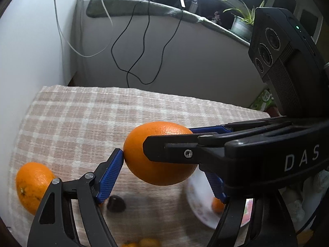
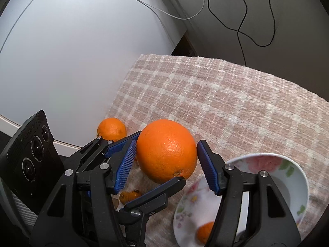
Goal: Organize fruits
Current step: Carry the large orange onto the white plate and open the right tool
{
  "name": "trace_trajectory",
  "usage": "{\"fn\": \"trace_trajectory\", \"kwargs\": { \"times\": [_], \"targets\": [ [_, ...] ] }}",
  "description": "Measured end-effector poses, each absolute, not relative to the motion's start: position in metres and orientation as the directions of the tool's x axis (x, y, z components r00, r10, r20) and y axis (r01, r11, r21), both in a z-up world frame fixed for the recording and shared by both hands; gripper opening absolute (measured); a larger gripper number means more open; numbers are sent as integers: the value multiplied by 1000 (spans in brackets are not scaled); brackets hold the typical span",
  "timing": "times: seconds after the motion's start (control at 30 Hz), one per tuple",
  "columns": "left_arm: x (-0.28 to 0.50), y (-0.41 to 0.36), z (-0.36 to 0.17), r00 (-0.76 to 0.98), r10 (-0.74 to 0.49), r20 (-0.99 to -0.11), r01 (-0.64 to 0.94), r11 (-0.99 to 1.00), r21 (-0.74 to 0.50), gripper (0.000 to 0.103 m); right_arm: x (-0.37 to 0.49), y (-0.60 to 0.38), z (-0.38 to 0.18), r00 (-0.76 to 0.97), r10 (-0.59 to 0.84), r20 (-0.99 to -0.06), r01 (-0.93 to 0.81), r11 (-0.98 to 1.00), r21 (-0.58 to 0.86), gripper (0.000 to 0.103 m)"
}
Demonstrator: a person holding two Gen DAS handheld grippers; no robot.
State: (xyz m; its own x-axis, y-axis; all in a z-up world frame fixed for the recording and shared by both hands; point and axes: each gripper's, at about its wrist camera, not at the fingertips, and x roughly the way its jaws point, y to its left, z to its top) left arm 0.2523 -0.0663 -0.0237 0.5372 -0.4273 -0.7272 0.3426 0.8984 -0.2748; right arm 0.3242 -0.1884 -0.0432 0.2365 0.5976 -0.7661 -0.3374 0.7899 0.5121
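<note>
At the far left we see a second orange (image 1: 33,187) resting on the cloth-covered surface (image 1: 82,123), with a small dark fruit (image 1: 116,203) nearer the middle. Above them hangs the big orange (image 1: 164,173), clear of the surface. The left gripper (image 1: 163,164) has its jaws wide along the fruit's long axis, pads pressing both ends. The right gripper (image 2: 166,150) crosses it, jaws partly open and clamped on the narrower sides. We judge the drop spot lies to the right and below: the flowered plate (image 1: 197,201), nearer the right hand, already holds one small orange fruit (image 1: 218,204).
</note>
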Motion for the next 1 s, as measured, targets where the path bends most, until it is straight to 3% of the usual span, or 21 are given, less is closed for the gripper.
{"fn": "trace_trajectory", "kwargs": {
  "times": [0.63, 1.0],
  "targets": [
    [230, -137, -10, 515, -481, -709, 424, 862, -277, 77, 285, -270, -18, 306, 570, -763, -297, 818, 492, 65],
    [225, -157, -23, 480, -505, -717, 425, 849, -313, 76, 272, -302, -33, 296, 572, -765, -263, 819, 510, 65]
  ]
}}
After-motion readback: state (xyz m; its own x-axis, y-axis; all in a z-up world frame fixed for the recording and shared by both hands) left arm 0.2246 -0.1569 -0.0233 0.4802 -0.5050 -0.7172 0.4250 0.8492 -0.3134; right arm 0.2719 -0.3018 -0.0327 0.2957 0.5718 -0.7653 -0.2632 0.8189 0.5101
